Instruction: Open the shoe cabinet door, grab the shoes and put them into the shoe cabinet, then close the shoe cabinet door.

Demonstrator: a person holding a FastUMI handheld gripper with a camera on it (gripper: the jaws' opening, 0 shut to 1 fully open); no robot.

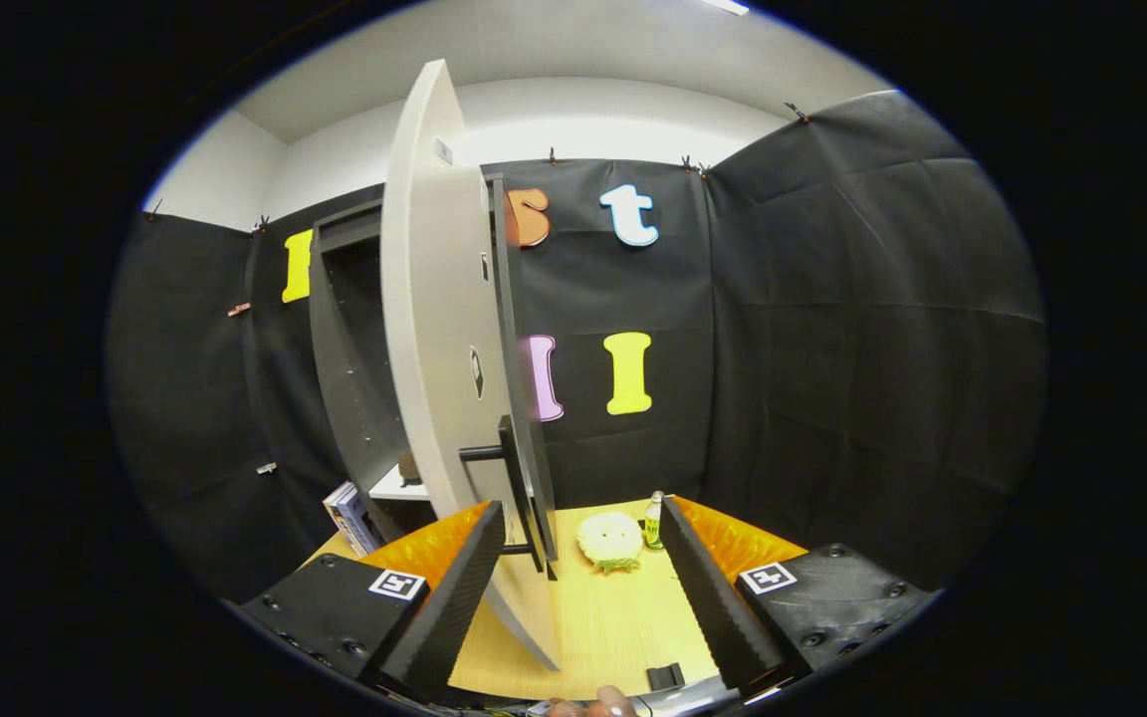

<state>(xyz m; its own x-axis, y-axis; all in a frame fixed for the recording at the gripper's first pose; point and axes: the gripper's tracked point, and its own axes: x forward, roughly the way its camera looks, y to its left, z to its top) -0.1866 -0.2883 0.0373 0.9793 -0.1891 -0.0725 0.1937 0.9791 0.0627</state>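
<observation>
Gripper (578, 578) spread wide with nothing held, cabinet door (439, 329) swung open with its handle (517, 488) between the fingers toward the left one, round plush toy (609, 540) and small bottle (653, 520) on the table (593, 627) beyond, cabinet (349, 368) far left.

The shoe cabinet door (434, 329) is showing a plain off-white face with a black edge, and its handle (514, 478) is black. The shoe cabinet (349, 349) is looking dark grey inside, with a white shelf (399, 488). The desk (593, 617) is showing a light yellow wood grain. On it, a pale cream plush toy (610, 540) with a green trim is lying beside a small green bottle (653, 523) with a white cap. The tongs (578, 578), standing spread apart, are carrying black-and-white square markers.
</observation>
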